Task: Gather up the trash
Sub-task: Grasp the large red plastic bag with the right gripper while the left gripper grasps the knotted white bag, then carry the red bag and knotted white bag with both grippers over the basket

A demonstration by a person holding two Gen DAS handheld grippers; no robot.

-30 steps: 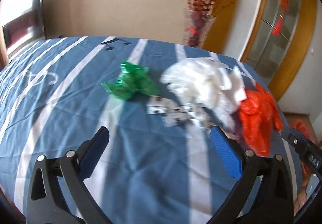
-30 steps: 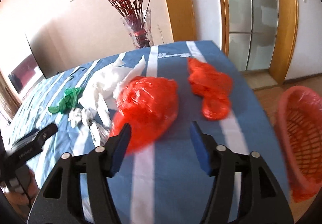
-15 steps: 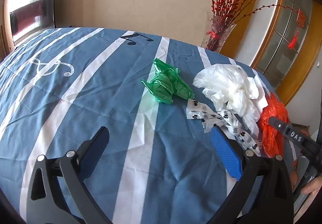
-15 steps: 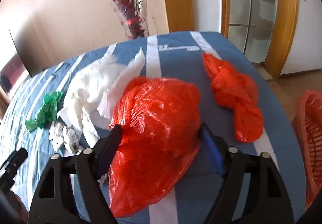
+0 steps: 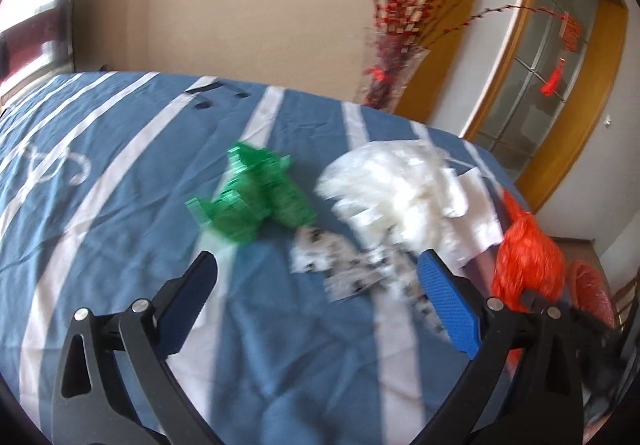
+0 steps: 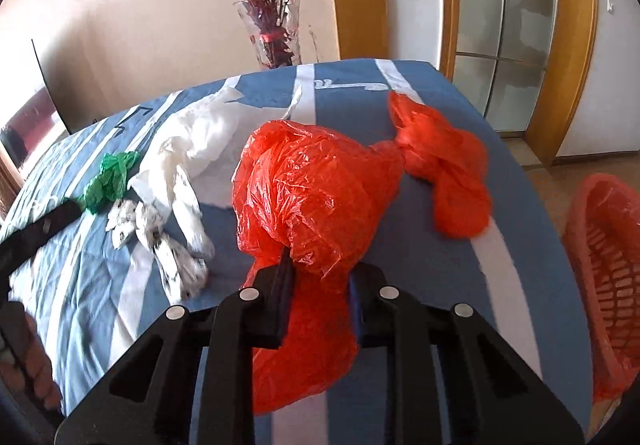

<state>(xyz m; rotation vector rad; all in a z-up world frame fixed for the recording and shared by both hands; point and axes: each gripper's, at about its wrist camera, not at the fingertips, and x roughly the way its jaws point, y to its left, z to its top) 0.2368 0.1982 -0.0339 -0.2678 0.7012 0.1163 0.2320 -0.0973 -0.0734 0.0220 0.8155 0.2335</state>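
Right claw [image 6: 320, 297] has just closed, pinching the red bag [image 6: 316, 189] between its fingers

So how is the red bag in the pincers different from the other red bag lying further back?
The near red bag is puffed up and pinched by the right gripper, whose jaws have just been closing on it. The far red bag is smaller, twisted and lies untouched on the blue striped cloth. Both are crinkled thin red plastic.

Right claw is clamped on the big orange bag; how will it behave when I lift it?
The orange bag looks thin and crinkly, so probably floppy and light. The right claw has just closed on a bunched fold, so the rest may sag and drag across the bedspread. Glossy film might slip.
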